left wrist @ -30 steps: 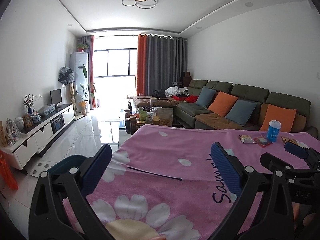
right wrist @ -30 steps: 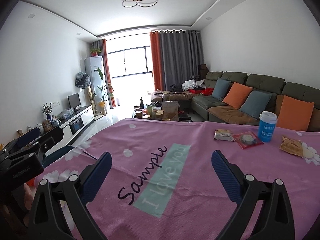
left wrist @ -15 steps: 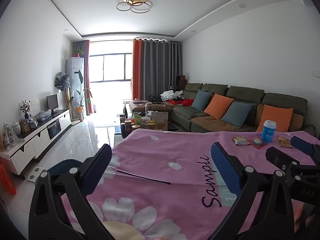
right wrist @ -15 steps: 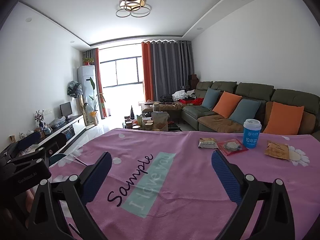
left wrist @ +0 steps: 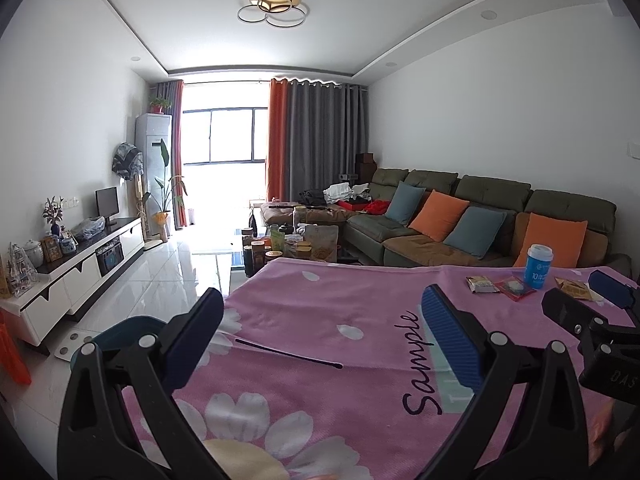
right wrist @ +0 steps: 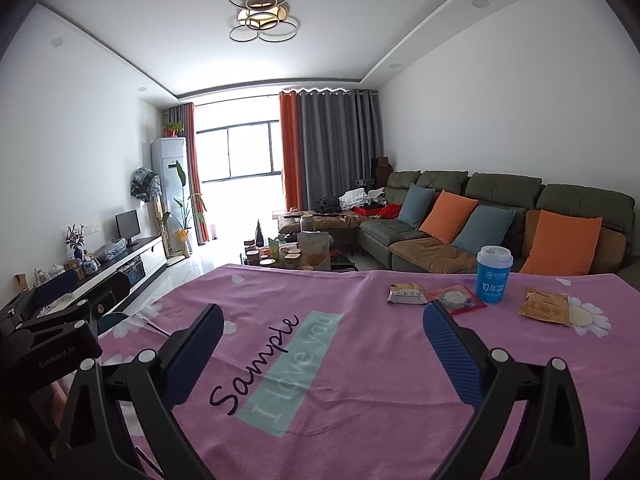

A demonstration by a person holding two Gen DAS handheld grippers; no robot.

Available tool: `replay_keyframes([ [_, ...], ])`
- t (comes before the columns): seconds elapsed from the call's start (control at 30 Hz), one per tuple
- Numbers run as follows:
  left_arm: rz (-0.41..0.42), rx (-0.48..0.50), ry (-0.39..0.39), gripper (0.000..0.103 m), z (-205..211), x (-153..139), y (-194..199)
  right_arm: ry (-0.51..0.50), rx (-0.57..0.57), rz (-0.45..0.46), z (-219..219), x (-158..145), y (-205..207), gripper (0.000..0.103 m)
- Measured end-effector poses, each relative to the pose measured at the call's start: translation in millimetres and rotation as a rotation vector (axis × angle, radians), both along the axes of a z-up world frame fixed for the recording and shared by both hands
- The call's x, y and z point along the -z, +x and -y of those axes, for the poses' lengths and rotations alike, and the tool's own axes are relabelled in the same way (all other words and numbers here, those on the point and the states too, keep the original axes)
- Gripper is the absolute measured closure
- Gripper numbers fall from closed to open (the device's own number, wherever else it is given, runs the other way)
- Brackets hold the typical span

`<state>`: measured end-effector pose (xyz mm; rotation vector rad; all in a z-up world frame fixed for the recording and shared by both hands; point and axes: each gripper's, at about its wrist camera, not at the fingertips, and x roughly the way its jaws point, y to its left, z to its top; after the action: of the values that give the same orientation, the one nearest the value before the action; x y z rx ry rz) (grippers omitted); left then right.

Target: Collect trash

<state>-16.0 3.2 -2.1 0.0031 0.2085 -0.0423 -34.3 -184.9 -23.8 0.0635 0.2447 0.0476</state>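
Both tongs (left wrist: 320, 334) (right wrist: 322, 336) agape above pink cloth (right wrist: 360, 380), wrappers (right wrist: 408, 294) beyond

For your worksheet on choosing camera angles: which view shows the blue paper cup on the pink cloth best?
The right wrist view: the blue cup appears larger, with its label readable. The left wrist view shows it smaller, near the right edge.
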Motion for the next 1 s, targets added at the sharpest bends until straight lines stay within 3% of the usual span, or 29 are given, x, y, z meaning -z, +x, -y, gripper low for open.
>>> replay_keyframes([
  [1.0,-0.003,-0.004,0.002,0.005,-6.9,-2.6,-2.0,-0.006,0.006,0.016,2.0,-3.8,0.1,0.007],
])
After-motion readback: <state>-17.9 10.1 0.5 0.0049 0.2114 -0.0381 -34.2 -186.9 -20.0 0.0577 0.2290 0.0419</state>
